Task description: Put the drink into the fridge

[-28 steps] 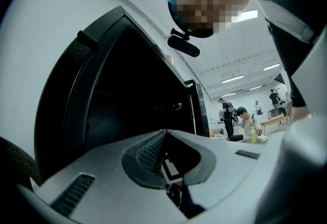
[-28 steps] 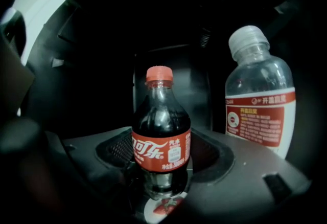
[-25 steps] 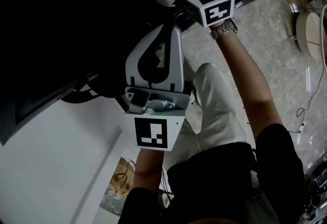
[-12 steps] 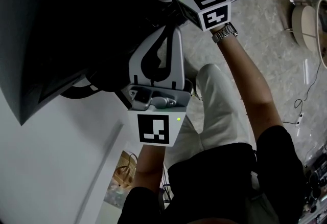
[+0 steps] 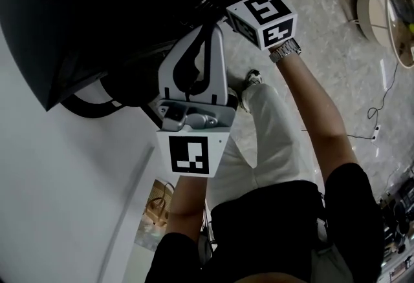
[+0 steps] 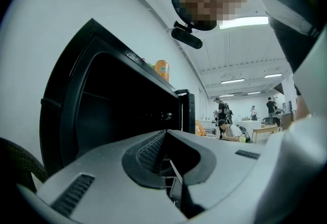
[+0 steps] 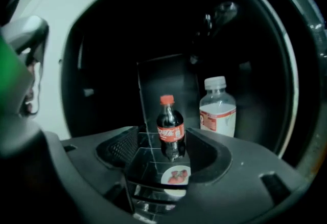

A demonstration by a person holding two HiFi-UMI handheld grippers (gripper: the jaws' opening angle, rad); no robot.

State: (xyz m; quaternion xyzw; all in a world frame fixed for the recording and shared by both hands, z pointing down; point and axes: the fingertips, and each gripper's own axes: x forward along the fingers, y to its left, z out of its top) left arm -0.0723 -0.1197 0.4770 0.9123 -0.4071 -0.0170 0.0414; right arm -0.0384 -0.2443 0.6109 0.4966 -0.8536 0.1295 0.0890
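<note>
Standing in fridge [image 7: 164, 72]: cola bottle [image 7: 169, 128], water bottle [image 7: 218, 109].

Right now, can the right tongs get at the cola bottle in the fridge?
Probably yes: the cola bottle stands upright on the glass shelf, right at the tips of the open right tongs, and nothing blocks it.

The cola bottle [image 7: 170, 127] stands on a glass shelf [image 7: 143, 159] inside the fridge [image 7: 102, 59]. A water bottle [image 7: 218, 108] stands to its right, a bit further back. The right gripper [image 7: 164, 141] is in front of the cola bottle. Its jaws are apart, and the bottle shows in the gap between them. The left gripper [image 5: 208, 36] is outside the fridge, nearer the person than the right one, with its jaws together. A can [image 6: 162, 70] stands on top of the fridge.
</note>
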